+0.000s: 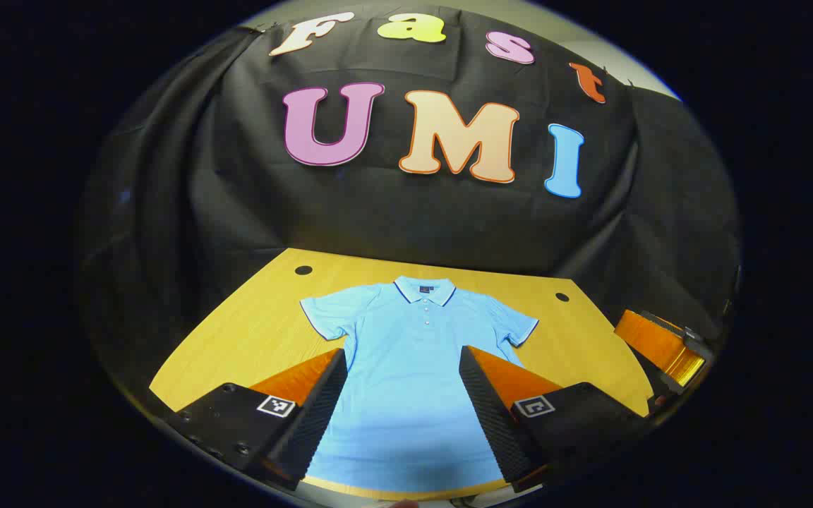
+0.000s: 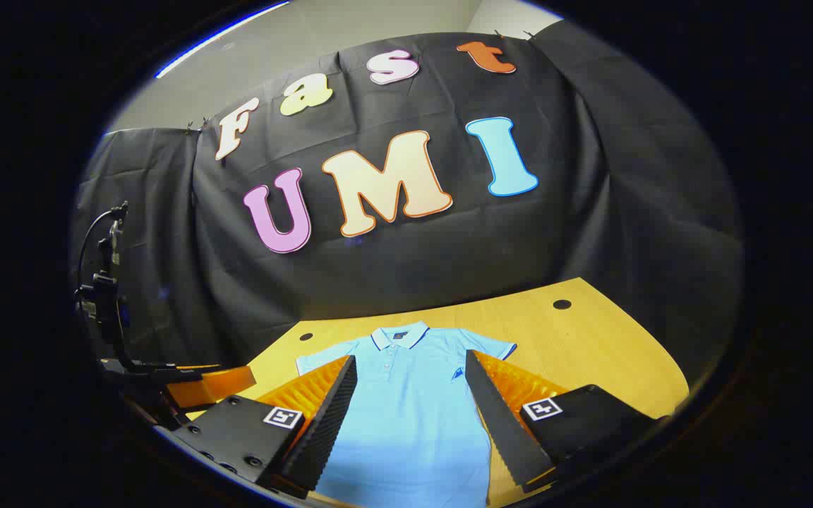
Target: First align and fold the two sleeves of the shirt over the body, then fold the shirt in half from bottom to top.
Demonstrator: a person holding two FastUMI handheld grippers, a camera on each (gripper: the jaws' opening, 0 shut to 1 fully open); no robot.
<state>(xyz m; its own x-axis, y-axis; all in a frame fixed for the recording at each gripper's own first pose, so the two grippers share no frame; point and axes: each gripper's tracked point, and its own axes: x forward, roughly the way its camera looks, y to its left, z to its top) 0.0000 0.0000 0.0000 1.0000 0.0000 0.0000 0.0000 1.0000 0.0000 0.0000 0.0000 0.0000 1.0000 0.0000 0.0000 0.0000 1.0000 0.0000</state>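
A light blue polo shirt (image 1: 410, 374) lies flat and face up on the wooden table (image 1: 251, 331), collar toward the wall, both short sleeves spread out to the sides. My left gripper (image 1: 403, 360) hovers open above the shirt's lower body, with nothing between its fingers. The right gripper view has the same shirt (image 2: 406, 409) from a little to the right; my right gripper (image 2: 410, 367) is also open above it, holding nothing. In the left gripper view the right gripper (image 1: 667, 346) appears far off at the right edge.
The table (image 2: 590, 339) has two dark round holes near its far corners (image 1: 303, 270) (image 1: 562, 297). Black cloth hangs behind and around it. A dark stand with cables (image 2: 106, 296) rises at the left of the right gripper view.
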